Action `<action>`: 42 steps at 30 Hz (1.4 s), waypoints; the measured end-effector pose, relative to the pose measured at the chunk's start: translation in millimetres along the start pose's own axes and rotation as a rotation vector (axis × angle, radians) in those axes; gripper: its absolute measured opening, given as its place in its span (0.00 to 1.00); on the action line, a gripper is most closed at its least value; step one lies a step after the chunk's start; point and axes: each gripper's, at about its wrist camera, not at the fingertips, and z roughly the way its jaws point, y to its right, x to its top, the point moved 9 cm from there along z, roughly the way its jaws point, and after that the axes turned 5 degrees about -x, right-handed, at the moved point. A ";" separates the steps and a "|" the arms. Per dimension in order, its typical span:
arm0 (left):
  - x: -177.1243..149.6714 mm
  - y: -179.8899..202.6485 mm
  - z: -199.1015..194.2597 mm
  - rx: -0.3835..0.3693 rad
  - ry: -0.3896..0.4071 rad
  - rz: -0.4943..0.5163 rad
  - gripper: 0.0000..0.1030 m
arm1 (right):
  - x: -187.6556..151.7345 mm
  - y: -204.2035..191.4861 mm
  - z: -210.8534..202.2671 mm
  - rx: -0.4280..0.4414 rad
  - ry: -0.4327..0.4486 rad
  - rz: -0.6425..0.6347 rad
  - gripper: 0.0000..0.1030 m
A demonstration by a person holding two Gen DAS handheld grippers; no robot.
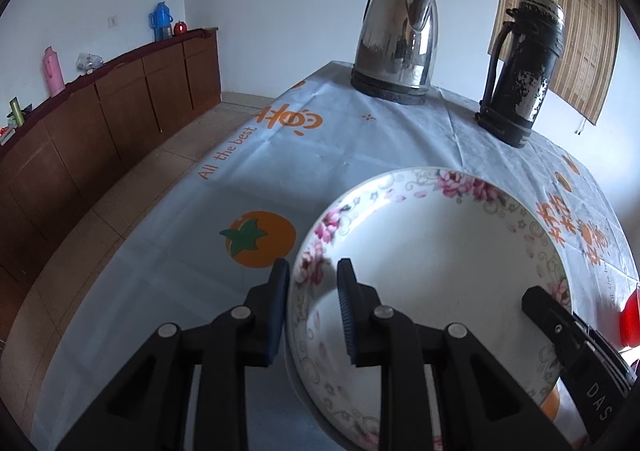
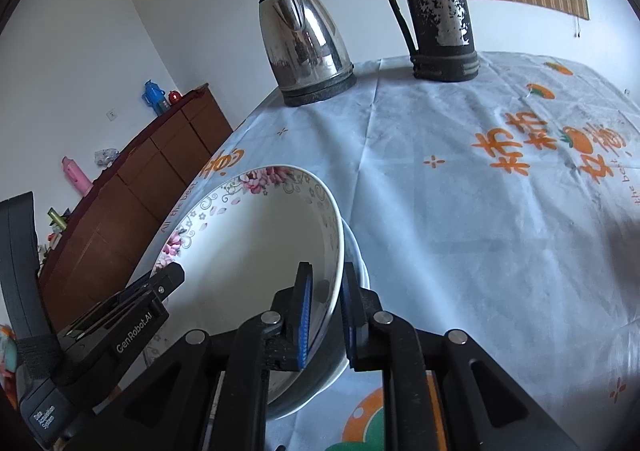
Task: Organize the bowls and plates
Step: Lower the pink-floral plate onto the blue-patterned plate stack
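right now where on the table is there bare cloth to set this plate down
Bare cloth runs from the floral plate up to the steel kettle and black thermos, and widest to the right of the plate, over the orange lettering. It is crowded only along the far edge, where kettle and thermos stand.

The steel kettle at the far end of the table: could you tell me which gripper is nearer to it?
Neither clearly. The left gripper and right gripper each clamp opposite rims of the floral plate, well short of the kettle.
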 end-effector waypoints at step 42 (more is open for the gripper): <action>-1.4 -1.9 -4.8 0.043 0.031 0.030 0.25 | -18.9 19.7 -38.4 0.080 0.051 0.139 0.30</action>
